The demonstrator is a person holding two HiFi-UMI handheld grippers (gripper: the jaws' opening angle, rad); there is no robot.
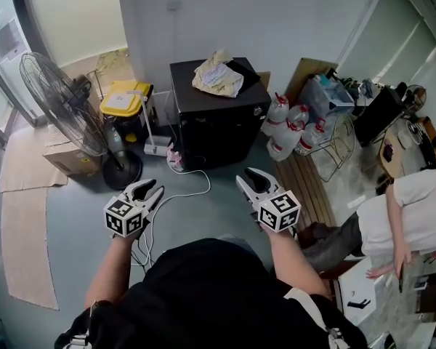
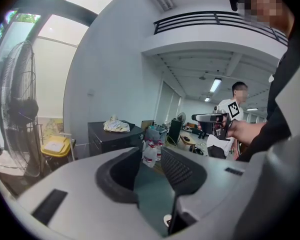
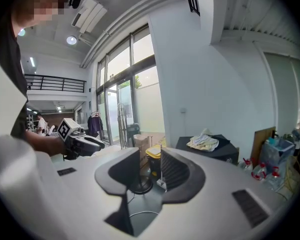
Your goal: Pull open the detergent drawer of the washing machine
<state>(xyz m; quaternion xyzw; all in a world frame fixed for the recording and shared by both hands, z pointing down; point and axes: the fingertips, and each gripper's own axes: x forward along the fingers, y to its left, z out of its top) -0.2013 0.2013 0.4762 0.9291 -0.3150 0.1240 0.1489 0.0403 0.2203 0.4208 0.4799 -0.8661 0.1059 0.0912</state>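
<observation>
Your left gripper [image 1: 150, 189] and right gripper [image 1: 245, 177] both show jaws parted and empty, held above the floor, near side of the black cabinet [image 1: 218, 118].

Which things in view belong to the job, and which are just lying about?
Job: left gripper and right gripper, jaws open, nothing between them. No washing machine can be made out.
Lying about: fan, yellow bin, black cabinet, cloth on it, bottles.
</observation>
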